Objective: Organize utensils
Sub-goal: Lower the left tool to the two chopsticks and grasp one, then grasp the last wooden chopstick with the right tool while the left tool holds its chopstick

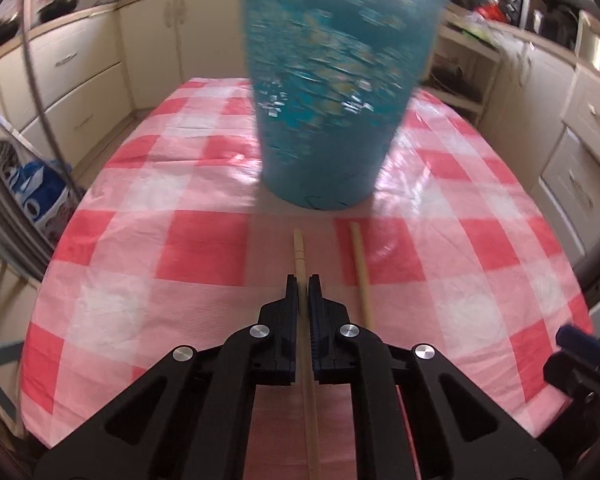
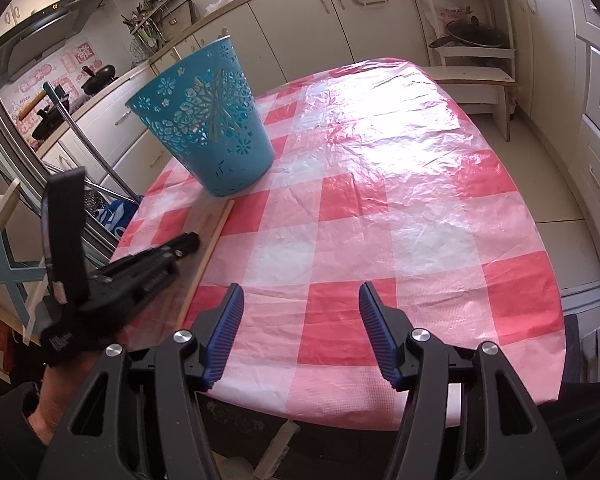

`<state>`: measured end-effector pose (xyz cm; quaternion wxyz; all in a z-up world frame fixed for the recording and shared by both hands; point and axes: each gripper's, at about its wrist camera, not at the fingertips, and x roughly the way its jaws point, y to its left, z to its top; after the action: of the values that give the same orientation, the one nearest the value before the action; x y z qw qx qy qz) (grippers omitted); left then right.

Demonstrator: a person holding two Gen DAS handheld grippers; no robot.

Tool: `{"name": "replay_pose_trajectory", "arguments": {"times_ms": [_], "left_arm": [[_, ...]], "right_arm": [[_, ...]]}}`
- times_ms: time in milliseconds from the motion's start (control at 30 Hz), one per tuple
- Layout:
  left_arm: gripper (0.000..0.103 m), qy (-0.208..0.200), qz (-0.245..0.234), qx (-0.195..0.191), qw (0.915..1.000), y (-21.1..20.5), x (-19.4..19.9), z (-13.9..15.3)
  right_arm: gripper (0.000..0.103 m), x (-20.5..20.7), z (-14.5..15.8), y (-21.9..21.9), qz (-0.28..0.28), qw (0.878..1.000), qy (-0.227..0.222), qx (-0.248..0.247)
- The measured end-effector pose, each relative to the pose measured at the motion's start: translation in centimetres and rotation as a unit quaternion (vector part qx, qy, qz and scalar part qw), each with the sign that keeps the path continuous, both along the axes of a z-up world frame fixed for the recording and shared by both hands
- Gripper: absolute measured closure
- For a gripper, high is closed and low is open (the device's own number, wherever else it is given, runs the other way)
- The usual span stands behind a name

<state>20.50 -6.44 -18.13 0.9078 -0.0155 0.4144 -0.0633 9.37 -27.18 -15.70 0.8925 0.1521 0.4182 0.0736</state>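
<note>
Left gripper (image 1: 303, 280): jaws are clamped together on a wooden chopstick (image 1: 300, 256), which is seen running between the pads; its near end is cut off at the lower frame edge
Second chopstick (image 1: 360, 264): is laid on the tablecloth (image 1: 148, 240) just right of the held one, apart from it; its near end is hidden behind the gripper body
Right gripper (image 2: 301, 292): jaws are held apart above the cloth, nothing is seen between them
Basket (image 2: 204, 120): a teal perforated basket is stood on the table, beyond the chopstick tips; its rim is cut off and its surface is blurred in the left wrist view
Basket contents: cannot be made out
Writing: small white lettering on the left gripper body is noted in the right wrist view, too small to be read; red wall stickers behind the stove (image 2: 60, 76) are illegible
</note>
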Motion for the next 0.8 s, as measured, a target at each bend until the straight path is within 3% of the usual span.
{"name": "replay_pose_trajectory", "arguments": {"times_ms": [133,333,367,433,500,667,700,733,800], "left_arm": [[0.098,-0.009,0.043,-0.041,0.9982,3.3,0.3,0.1],[0.097,0.01,0.053,-0.083,0.9951,5.2,0.8,-0.7],[0.097,0.013,0.052,-0.085,0.995,5.3,0.8,-0.7],[0.097,0.022,0.05,-0.091,0.9944,5.5,1.2,-0.7],[0.097,0.03,0.046,-0.097,0.9937,5.8,1.7,-0.8],[0.097,0.046,0.038,-0.103,0.9929,6.1,2.2,-0.7],[0.097,0.049,0.036,-0.102,0.993,6.1,2.3,-0.7],[0.097,0.052,0.033,-0.1,0.9931,6.1,2.5,-0.6],[0.097,0.058,0.029,-0.097,0.9932,6.1,2.8,-0.6]], "right_arm": [[0.045,0.6,-0.4,1.4,0.017,1.0,0.004,-0.022],[0.045,3.6,0.9,5.2,0.056,0.997,-0.008,-0.05],[0.048,4.4,0.9,5.9,0.061,0.997,-0.006,-0.056],[0.062,6.2,0.3,7.0,0.073,0.996,0.009,-0.055],[0.066,7.7,-0.2,8.1,0.081,0.995,0.017,-0.055],[0.068,9.5,-0.7,10.9,0.103,0.992,0.023,-0.075],[0.072,9.8,-0.9,11.4,0.107,0.99,0.027,-0.089],[0.084,10.0,-1.2,11.8,0.112,0.988,0.034,-0.1],[0.091,9.9,-1.8,12.1,0.121,0.985,0.036,-0.115]]}}
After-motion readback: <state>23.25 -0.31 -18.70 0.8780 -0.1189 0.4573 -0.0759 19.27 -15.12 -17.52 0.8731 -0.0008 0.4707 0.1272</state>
